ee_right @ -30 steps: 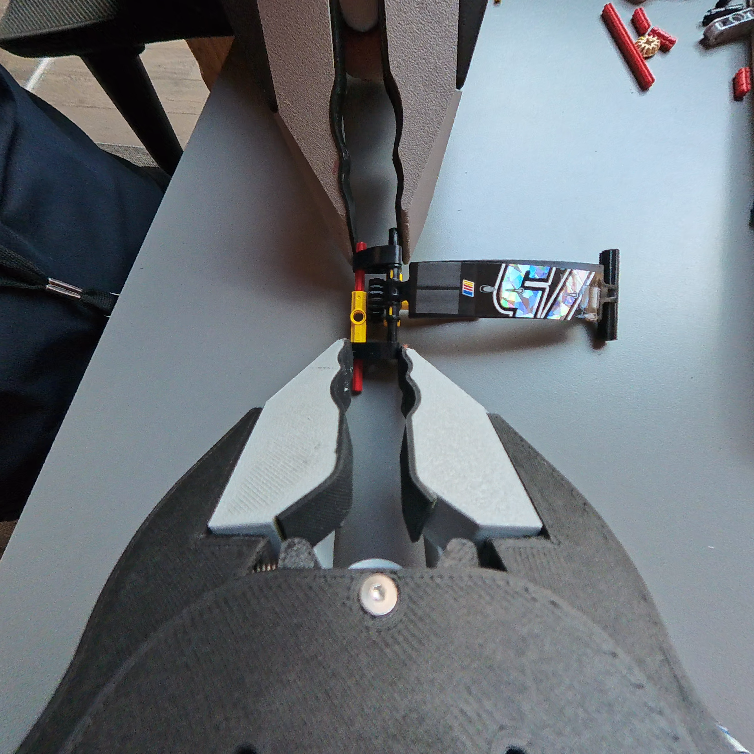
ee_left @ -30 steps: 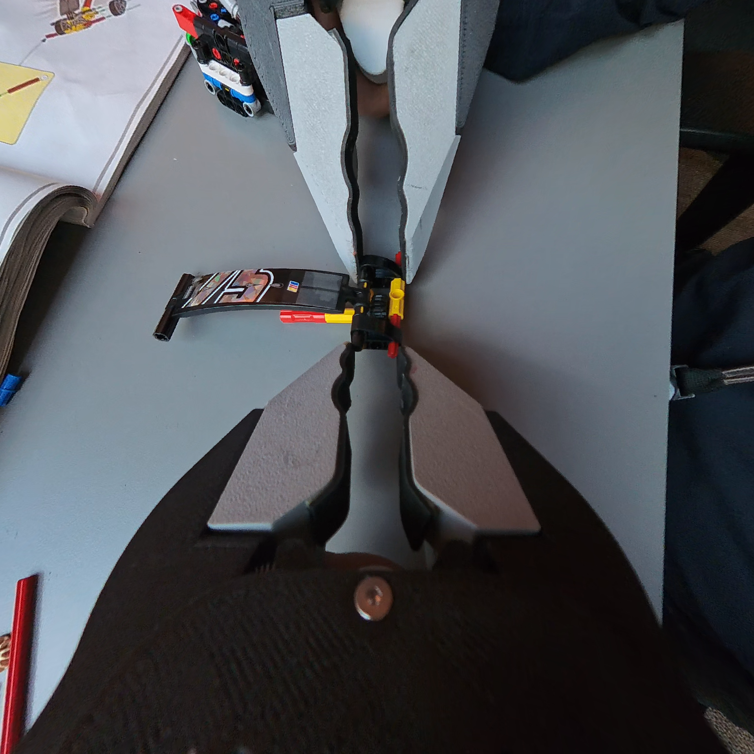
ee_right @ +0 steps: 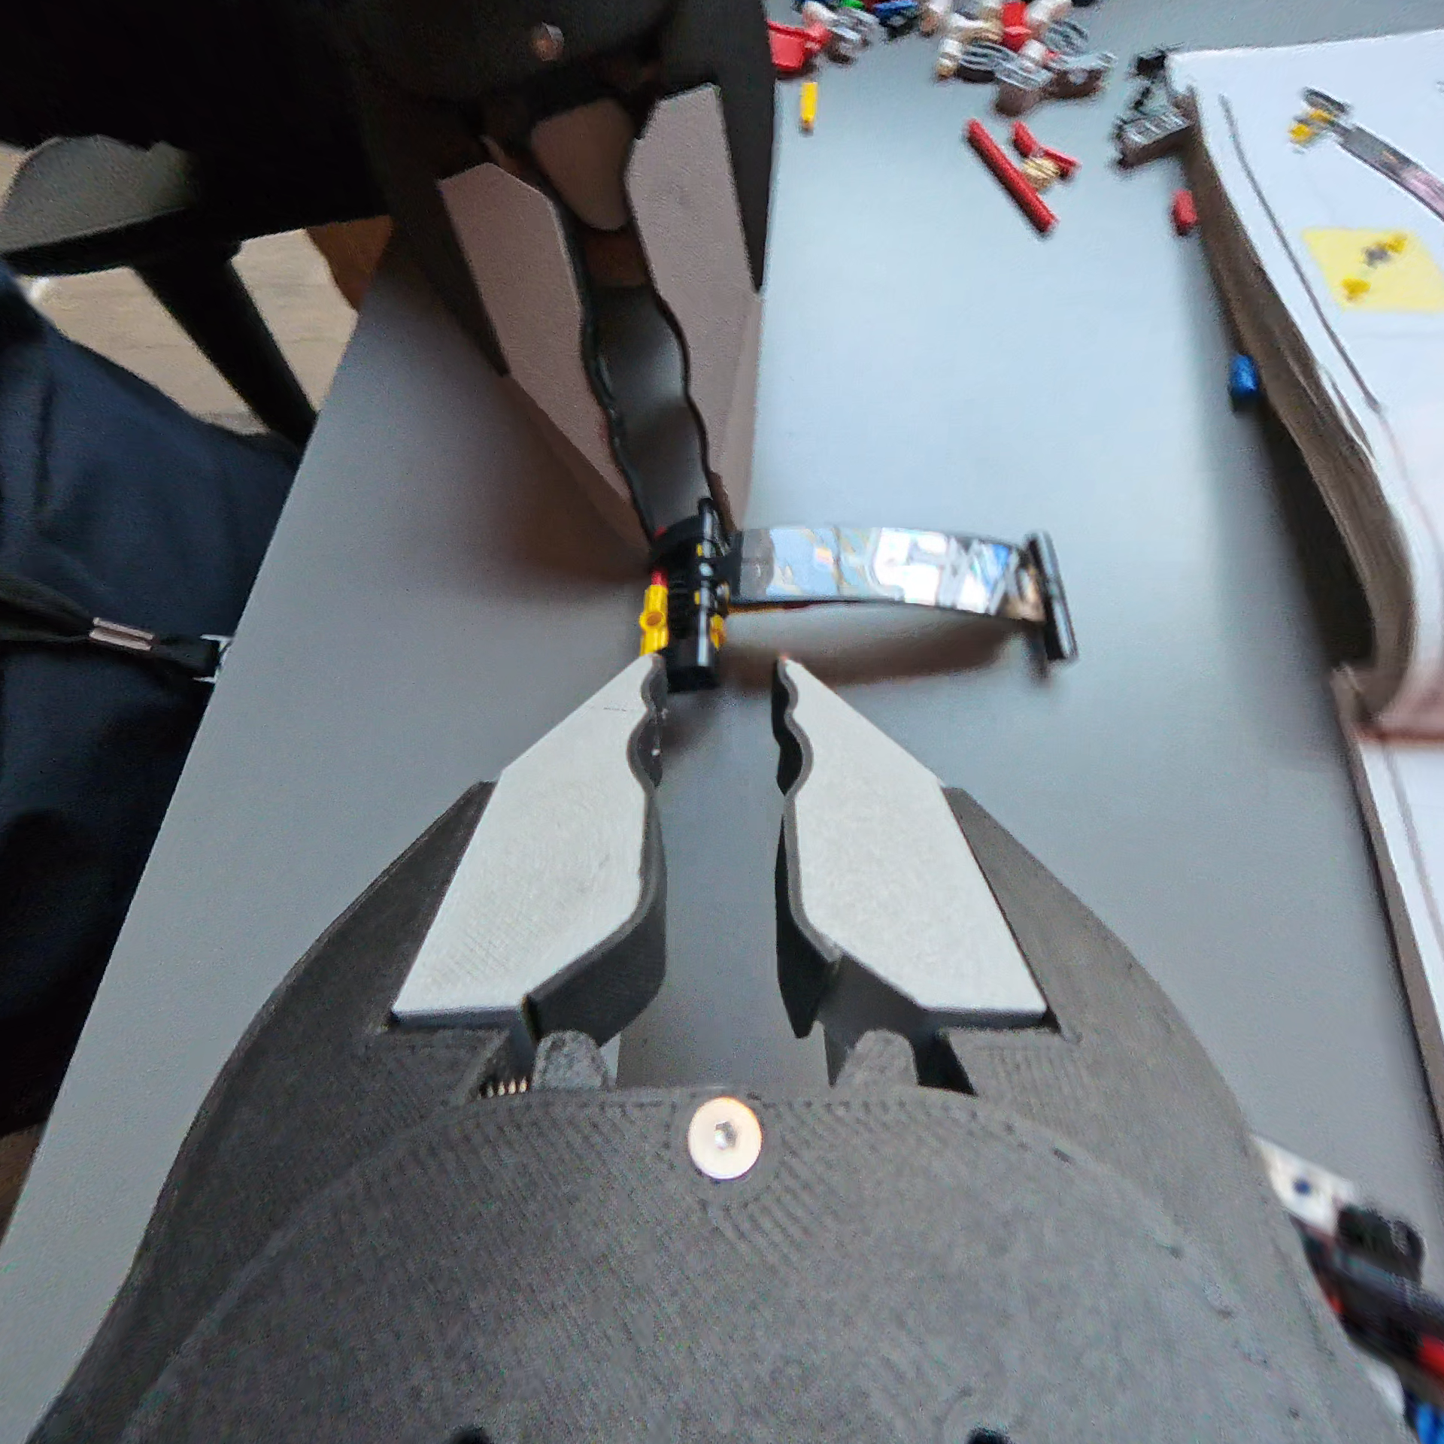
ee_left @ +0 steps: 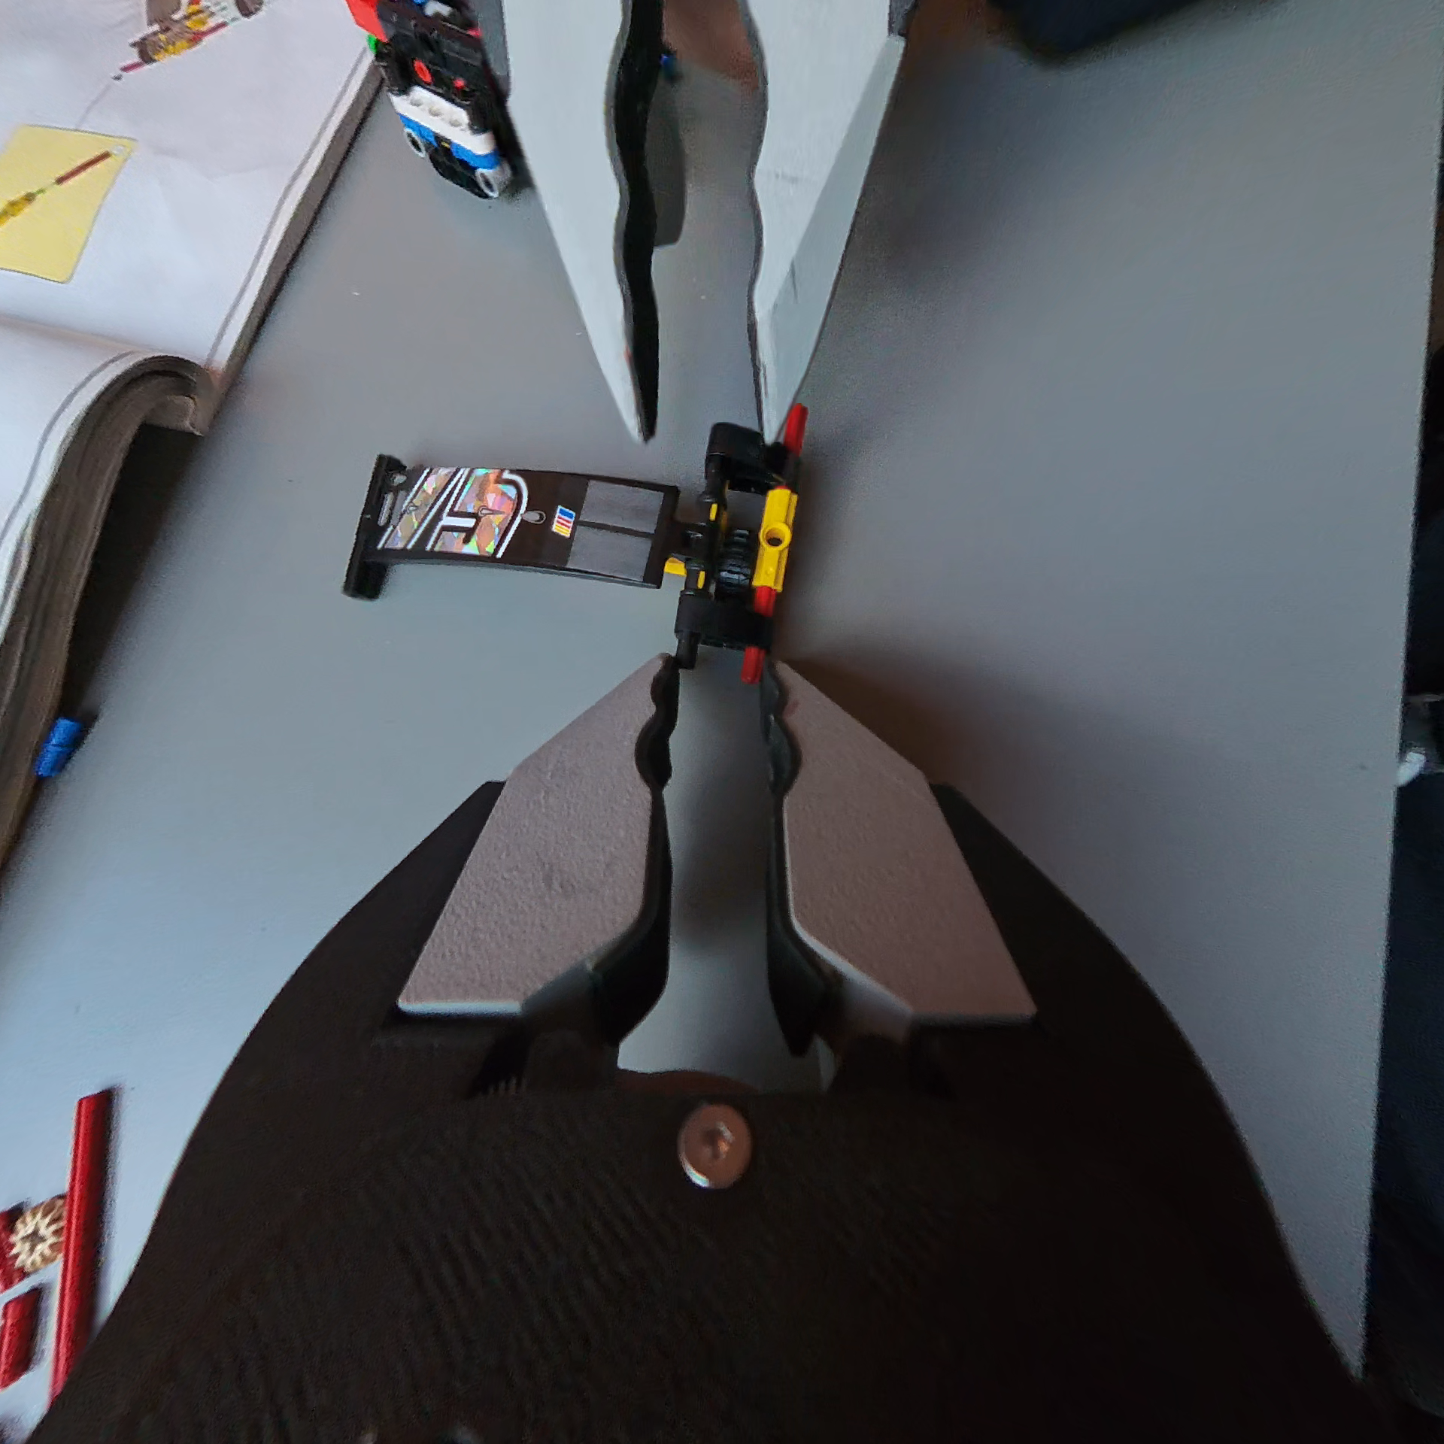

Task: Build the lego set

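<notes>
Holding a toy wing (ee_left: 516, 531) at frame centre.
Left gripper (ee_left: 719, 668) clamps its black hub; right gripper (ee_right: 719, 668) gapes. Likely light, brittle; grip the hub.

The right wrist view is smeared: the small parts (ee_right: 1008, 55) far beyond the right tool (ee_right: 719, 676) cannot be told apart. The book (ee_left: 117, 258) left of the left tool (ee_left: 715, 680) is cut by the edge. A toy build (ee_left: 441, 101) is half hidden behind the opposite tool's finger.
</notes>
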{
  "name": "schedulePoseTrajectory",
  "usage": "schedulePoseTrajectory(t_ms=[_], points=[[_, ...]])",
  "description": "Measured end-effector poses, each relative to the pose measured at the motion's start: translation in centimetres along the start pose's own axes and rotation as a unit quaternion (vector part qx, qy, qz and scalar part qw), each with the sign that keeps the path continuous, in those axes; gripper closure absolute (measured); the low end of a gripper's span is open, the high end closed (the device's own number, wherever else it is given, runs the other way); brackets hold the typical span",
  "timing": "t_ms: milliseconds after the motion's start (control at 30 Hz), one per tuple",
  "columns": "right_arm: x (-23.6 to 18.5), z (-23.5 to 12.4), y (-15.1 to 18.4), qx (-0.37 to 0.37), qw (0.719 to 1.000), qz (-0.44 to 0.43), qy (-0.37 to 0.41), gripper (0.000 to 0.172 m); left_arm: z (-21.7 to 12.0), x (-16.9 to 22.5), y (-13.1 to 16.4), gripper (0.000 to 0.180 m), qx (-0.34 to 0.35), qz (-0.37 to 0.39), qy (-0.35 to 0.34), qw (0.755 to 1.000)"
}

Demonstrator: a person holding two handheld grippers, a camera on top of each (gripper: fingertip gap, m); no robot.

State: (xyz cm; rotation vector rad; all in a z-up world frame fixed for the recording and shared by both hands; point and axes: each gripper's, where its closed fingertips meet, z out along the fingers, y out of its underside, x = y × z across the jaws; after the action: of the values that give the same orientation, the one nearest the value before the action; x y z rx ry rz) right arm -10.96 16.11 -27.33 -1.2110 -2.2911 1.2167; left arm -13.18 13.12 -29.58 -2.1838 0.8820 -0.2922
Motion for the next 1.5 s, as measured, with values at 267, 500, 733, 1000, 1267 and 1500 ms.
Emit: schedulePoseTrajectory(t_ms=[267, 500, 733, 1000, 1267, 1500], points=[[-0.5, -2.2, 0.8, 0.068, 0.99, 0.122, 0.02, 0.144, -0.3, -0.5, -0.2, 0.14, 0.003, -0.004, -0.04, 0.999], [-1.6, -1.4, 1.1, 0.069, 0.982, 0.174, -0.027, 0.145, 0.5, 0.1, -1.2, 0.152, 0.001, 0.003, -0.029, 1.0], [-2.3, -0.6, 0.4, 0.06, 0.994, 0.063, 0.069, 0.129, 0.7, 0.7, -1.9, 0.159, 0.033, -0.048, 0.025, 0.998], [-2.4, -4.0, -4.4, 0.145, 0.961, -0.072, 0.224, 0.116, -4.2, 0.9, -7.2, 0.158, 0.246, -0.322, 0.259, 0.877], [-0.3, -4.7, -5.5, 0.112, 0.934, -0.124, 0.317, 0.147, -5.4, 1.6, -9.1, 0.159, 0.295, -0.407, 0.364, 0.784], [-1.0, -5.7, -5.8, 0.168, 0.953, -0.099, 0.233, 0.152, -6.2, 1.6, -8.8, 0.159, 0.321, -0.382, 0.384, 0.777]])
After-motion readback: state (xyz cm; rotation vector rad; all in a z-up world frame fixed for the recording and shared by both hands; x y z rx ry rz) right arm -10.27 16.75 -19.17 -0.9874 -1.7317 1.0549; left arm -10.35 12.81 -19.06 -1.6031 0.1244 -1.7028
